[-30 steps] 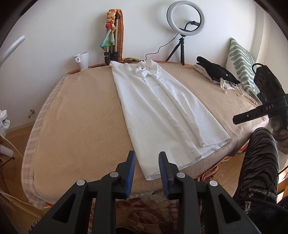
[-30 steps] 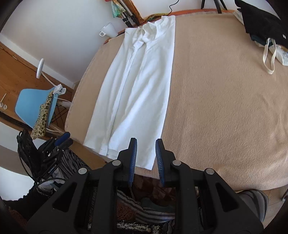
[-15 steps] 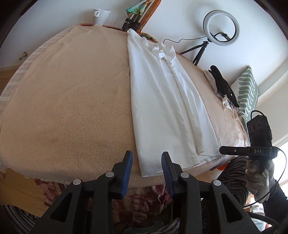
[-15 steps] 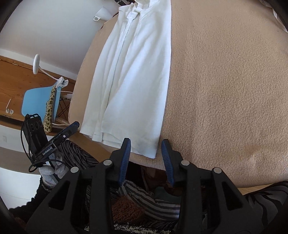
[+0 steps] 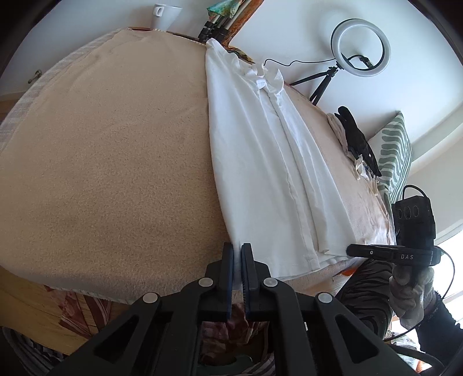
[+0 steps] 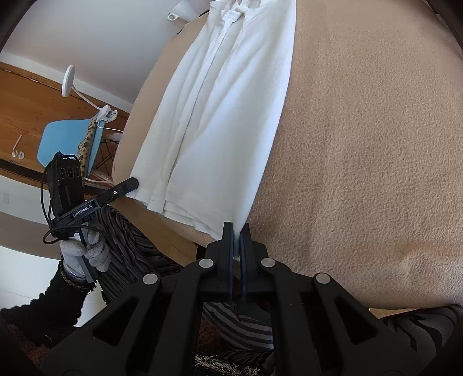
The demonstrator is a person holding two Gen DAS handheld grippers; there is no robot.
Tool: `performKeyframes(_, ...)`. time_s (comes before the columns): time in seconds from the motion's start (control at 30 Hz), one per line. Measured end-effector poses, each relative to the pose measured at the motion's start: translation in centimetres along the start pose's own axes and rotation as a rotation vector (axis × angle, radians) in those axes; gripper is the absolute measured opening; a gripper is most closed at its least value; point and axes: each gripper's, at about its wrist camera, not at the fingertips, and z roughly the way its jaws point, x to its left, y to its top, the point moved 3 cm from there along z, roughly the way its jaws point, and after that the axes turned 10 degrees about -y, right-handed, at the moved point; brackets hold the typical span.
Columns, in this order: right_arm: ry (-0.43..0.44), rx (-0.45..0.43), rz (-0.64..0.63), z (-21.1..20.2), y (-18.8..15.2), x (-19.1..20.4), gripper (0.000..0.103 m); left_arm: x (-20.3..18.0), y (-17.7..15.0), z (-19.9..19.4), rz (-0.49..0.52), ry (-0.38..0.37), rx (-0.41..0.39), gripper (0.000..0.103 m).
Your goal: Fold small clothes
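Observation:
A white shirt (image 5: 260, 162) lies lengthwise on the beige blanket-covered table (image 5: 101, 150), sides folded in, collar at the far end. My left gripper (image 5: 237, 248) is shut on the shirt's near left hem corner at the table's front edge. My right gripper (image 6: 236, 228) is shut on the shirt's (image 6: 220, 110) near right hem corner. Each gripper shows in the other's view: the right one (image 5: 356, 250) at the hem's right end, the left one (image 6: 131, 182) at the hem's left end.
A white mug (image 5: 165, 13), a tripod with cloth (image 5: 220, 20) and a ring light (image 5: 360, 47) stand at the far edge. Black and white garments (image 5: 356, 141) and a green patterned pillow (image 5: 395, 156) lie at the right. A blue chair (image 6: 69, 141) stands beyond the table's left side.
Both grippers moved forward to the shirt's near hem and closed on its two corners; they were open and off the cloth before.

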Motion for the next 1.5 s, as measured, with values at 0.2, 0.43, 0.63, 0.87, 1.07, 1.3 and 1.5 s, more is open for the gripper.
performKeyframes(0.2, 0.03, -0.019, 0.004, 0.1, 0.2, -0.5, 0.005, 0.7, 0.3, 0.4, -0.053, -0.027, 0.015, 0.036)
performKeyframes(0.43, 0.087, -0.01, 0.069, 0.2, 0.5, -1.0, 0.019, 0.6, 0.4, 1.1, -0.068, -0.018, 0.056, 0.002)
performKeyframes(0.63, 0.139, -0.018, 0.077, 0.8, 0.1, -0.6, 0.006, -0.2, 1.0, -0.1, -0.078, -0.039, 0.019, 0.001)
performKeyframes(0.87, 0.261, -0.058, 0.142, -0.9, 1.0, -0.6, 0.005, -1.4, 2.8, -1.4, -0.087, -0.069, -0.026, 0.001)
performKeyframes(1.07, 0.301, -0.088, 0.182, -1.8, 2.1, -0.3, 0.005, -2.0, 4.8, -1.0, -0.077, -0.086, -0.032, 0.001)
performKeyframes(1.3, 0.29, -0.132, 0.208, -2.7, 4.2, -0.8, 0.005, -2.0, 8.4, -0.1, -0.065, -0.082, -0.053, 0.001)
performKeyframes(1.5, 0.258, -0.152, 0.228, -2.5, 7.4, -1.7, 0.005, -1.0, 11.7, 1.2, -0.065, -0.065, -0.058, 0.001)
